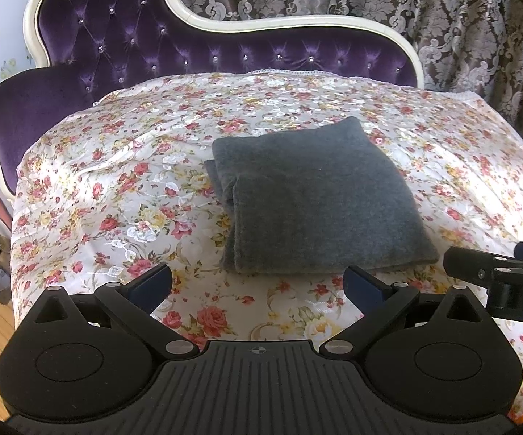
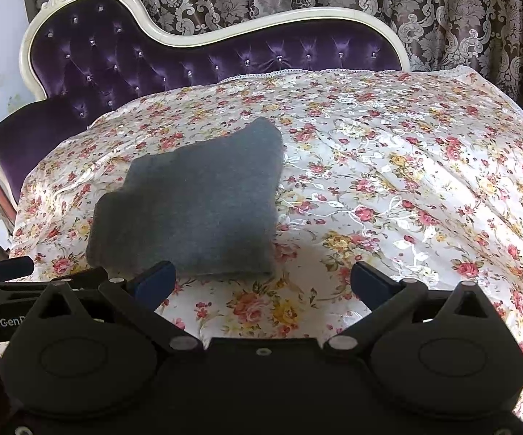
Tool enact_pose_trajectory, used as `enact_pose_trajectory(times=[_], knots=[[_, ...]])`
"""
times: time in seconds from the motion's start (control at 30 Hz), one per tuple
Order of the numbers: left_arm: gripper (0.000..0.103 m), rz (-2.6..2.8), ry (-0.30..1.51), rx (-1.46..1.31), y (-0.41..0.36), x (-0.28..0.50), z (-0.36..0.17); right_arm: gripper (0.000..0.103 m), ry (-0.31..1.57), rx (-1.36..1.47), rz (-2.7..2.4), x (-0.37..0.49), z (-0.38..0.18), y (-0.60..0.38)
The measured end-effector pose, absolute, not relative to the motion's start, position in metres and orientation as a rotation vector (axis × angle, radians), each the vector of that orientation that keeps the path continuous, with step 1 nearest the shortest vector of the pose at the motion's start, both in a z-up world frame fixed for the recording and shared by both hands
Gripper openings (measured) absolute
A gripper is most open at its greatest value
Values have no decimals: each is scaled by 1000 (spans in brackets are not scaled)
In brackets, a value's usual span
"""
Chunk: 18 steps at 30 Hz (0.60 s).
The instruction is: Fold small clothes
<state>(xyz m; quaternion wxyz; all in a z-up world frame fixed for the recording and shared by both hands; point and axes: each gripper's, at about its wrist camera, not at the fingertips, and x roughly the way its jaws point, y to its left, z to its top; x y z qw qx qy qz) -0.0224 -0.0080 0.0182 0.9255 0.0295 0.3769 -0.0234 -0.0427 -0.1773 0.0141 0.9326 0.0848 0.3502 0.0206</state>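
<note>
The grey knitted garment [image 1: 316, 199] lies folded into a thick square on the floral cloth [image 1: 116, 188] covering the purple tufted sofa [image 1: 124, 43]; its lower layers are mostly hidden. The left gripper [image 1: 258, 286] and right gripper [image 2: 261, 282] both hover just before it, jaws spread wide, holding nothing.

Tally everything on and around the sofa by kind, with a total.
Grey folded garment: 1
Floral cover: 1
Purple tufted sofa: 1
Patterned curtain: 1
Grippers: 2, the left gripper and the right gripper, both open and empty
Total: 6
</note>
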Motion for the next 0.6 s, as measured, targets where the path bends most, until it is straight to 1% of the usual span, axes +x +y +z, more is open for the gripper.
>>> enact_pose_trajectory(times=[0.6], knots=[[102,-53,777,80,-8,-18,16,102,728,168,52,-37,13,-177]])
